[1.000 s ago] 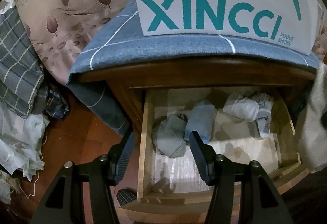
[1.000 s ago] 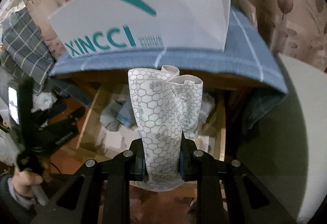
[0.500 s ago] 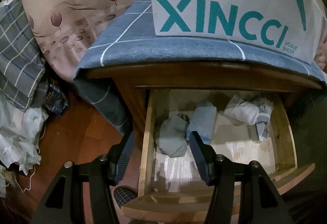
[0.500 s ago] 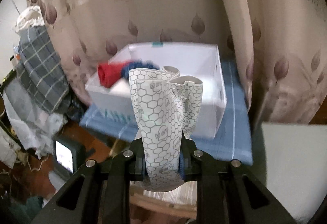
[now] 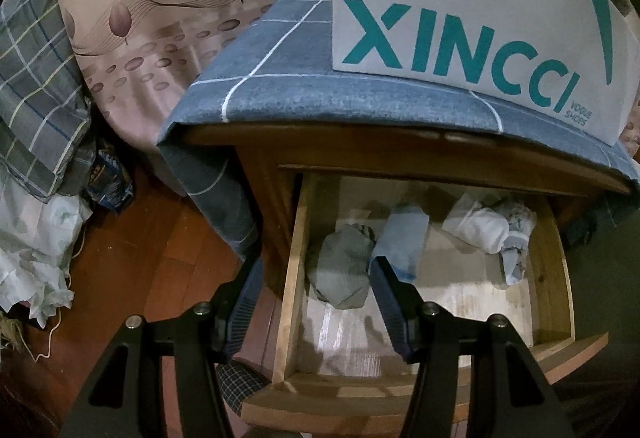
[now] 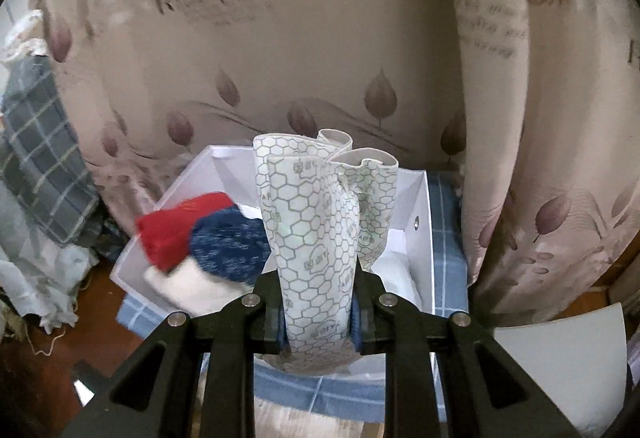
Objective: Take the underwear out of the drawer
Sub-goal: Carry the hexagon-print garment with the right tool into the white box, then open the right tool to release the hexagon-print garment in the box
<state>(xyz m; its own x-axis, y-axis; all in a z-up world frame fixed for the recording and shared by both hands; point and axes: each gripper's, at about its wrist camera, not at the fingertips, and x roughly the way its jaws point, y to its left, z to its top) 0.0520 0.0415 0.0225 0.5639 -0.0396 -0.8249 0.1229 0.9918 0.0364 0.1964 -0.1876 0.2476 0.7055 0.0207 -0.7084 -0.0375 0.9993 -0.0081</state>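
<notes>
The wooden drawer (image 5: 290,278) stands pulled out in the left wrist view. Inside lie a grey roll (image 5: 346,270), a light blue roll (image 5: 406,238), a white roll (image 5: 480,228) and a patterned roll (image 5: 516,254). My left gripper (image 5: 316,300) hangs open above the drawer's left wall, with nothing between its fingers. In the right wrist view my right gripper (image 6: 320,318) is shut on a rolled white underwear with a grey hexagon print (image 6: 316,238). It is held above the white shoe box (image 6: 418,238), where red (image 6: 176,230), dark blue (image 6: 232,242) and cream (image 6: 192,286) rolls lie.
The shoe box (image 5: 460,6) stands on a blue checked cloth (image 5: 272,78) over the nightstand. A leaf-print curtain (image 6: 320,58) hangs behind. Plaid fabric (image 5: 28,98) and crumpled white cloth (image 5: 32,258) lie on the wooden floor at the left.
My right gripper has risen with the hexagon-print underwear from in front of the drawer to above the open shoe box. The left gripper has stayed over the drawer, its view rolled slightly.
</notes>
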